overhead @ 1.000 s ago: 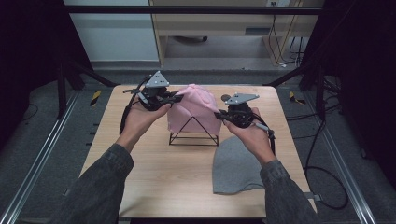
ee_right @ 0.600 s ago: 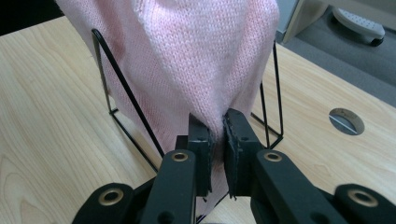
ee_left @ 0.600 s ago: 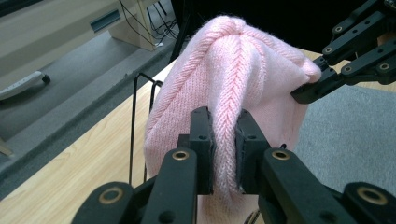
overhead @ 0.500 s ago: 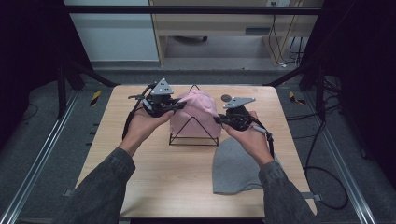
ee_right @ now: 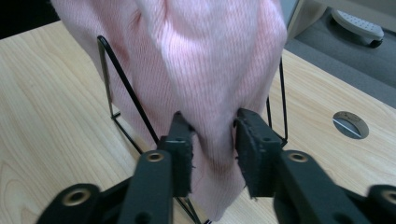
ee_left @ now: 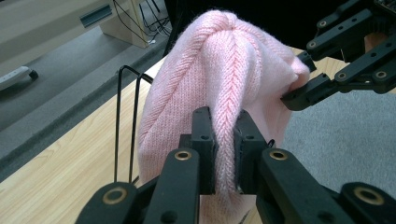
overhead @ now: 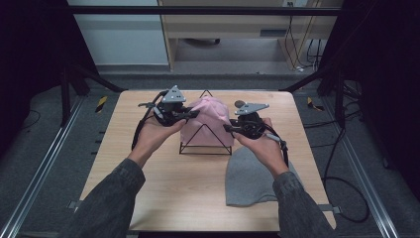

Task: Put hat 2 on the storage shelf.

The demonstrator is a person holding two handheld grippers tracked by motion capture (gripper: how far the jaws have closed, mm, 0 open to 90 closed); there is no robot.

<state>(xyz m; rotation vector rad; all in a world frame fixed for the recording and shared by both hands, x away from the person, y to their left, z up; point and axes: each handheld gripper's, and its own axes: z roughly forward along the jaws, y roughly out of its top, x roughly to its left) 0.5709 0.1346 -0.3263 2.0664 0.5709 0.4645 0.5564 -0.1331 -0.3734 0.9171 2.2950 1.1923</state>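
Two knit hats, one pink (overhead: 205, 121), one grey (overhead: 247, 176), one wire stand (overhead: 205, 148), two claws (overhead: 190, 115) (overhead: 229, 128)

The high view looks forward and down from above the person's side, taking in the whole table (overhead: 148, 198) from well back. Each gripper view rides close, looking along its own jaws from opposite sides. All three share the pink hat (overhead: 208, 124) (ee_left: 224, 74) (ee_right: 196, 56) on its wire stand (overhead: 205, 148) (ee_left: 122, 121) (ee_right: 116, 79).
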